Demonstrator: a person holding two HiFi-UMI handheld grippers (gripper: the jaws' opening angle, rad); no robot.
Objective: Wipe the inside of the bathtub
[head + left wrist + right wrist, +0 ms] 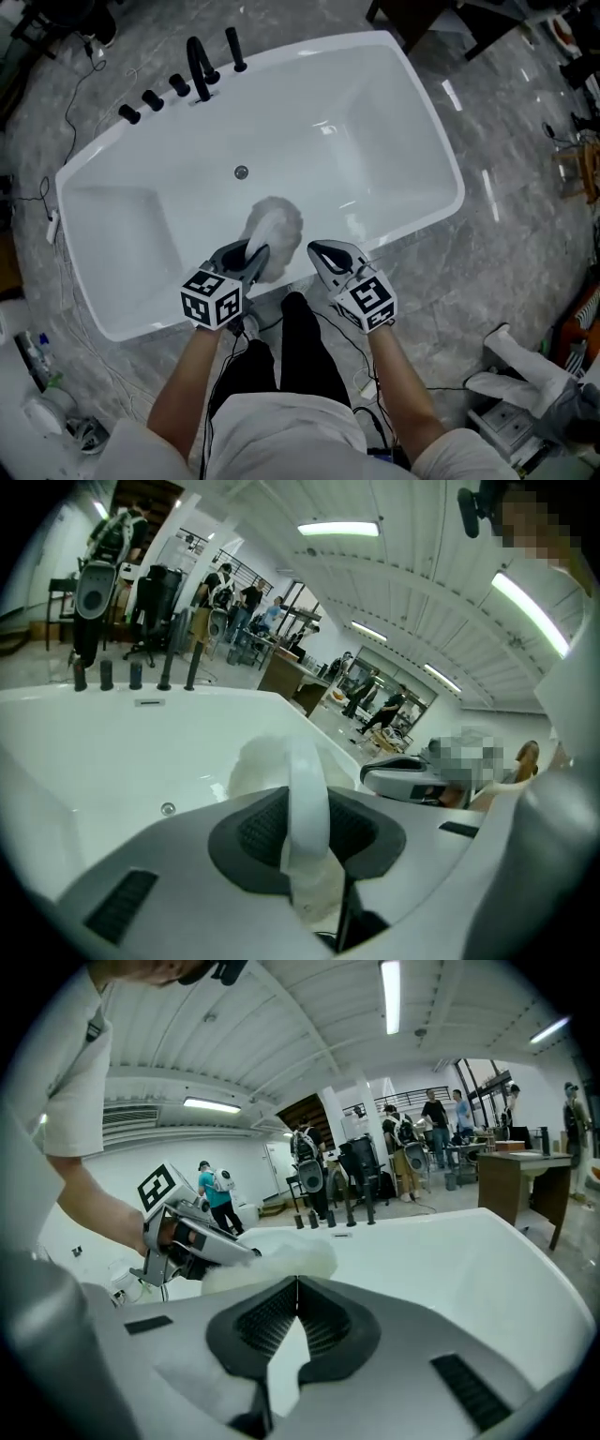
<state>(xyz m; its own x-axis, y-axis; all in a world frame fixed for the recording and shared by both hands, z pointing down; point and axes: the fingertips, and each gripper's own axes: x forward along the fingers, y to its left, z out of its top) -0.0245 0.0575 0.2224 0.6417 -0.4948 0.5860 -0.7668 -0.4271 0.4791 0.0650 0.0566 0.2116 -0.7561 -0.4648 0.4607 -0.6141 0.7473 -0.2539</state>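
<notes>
A white bathtub (412,103) lies below me, its drain (241,172) in the middle of the floor. My left gripper (251,255) is over the near rim, shut on the white handle strip (307,799) of a fluffy white cloth (274,225) that hangs out over the tub's inside. The cloth (258,761) bulges past the jaws in the left gripper view. My right gripper (323,251) is beside it at the near rim, shut, tips together with nothing between them (297,1288). The right gripper view shows the left gripper (234,1249) and the cloth (281,1258) at its left.
A black faucet (199,67) and several black knobs (150,99) stand on the tub's far left rim. Cables (70,103) run over the grey marble floor. Bottles (33,352) stand at the left, white items (520,370) at the lower right. People stand far off in the room.
</notes>
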